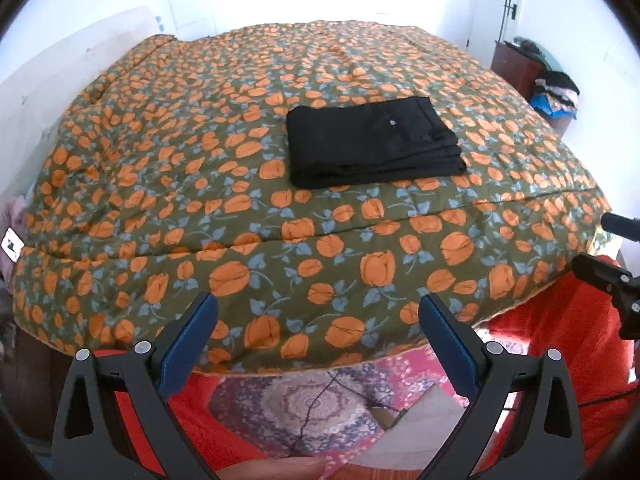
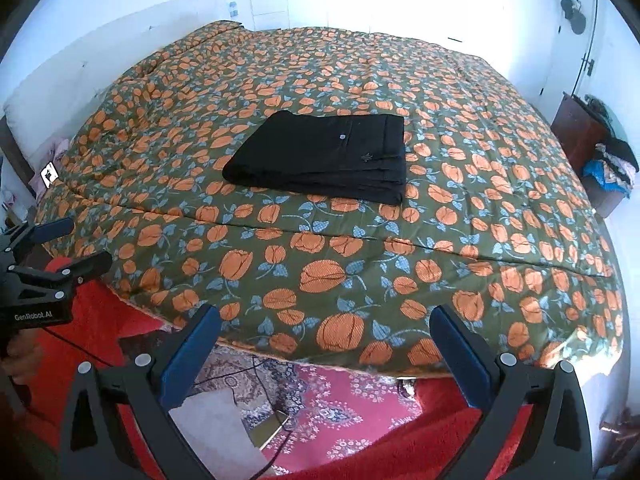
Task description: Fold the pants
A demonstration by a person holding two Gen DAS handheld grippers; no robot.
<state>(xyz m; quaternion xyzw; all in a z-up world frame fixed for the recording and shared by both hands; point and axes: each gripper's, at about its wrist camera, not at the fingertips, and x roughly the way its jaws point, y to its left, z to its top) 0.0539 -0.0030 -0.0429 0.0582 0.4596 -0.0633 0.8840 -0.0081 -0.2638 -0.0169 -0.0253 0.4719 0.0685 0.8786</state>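
Observation:
Black pants point(image 1: 372, 142) lie folded into a neat rectangular stack on the bed's floral quilt point(image 1: 200, 152); they also show in the right wrist view point(image 2: 324, 156). My left gripper point(image 1: 318, 304) is open and empty, held off the near edge of the bed, well short of the pants. My right gripper point(image 2: 326, 316) is open and empty too, also back from the bed edge. The right gripper shows at the right edge of the left wrist view point(image 1: 608, 276). The left gripper shows at the left edge of the right wrist view point(image 2: 60, 244).
The olive quilt with orange flowers point(image 2: 480, 160) covers the whole bed. A patterned rug point(image 2: 332, 404) and a cable lie on the floor below. A dark wooden cabinet point(image 2: 580, 136) with piled clothes point(image 2: 612, 166) stands at the right. White walls and a bright window are behind.

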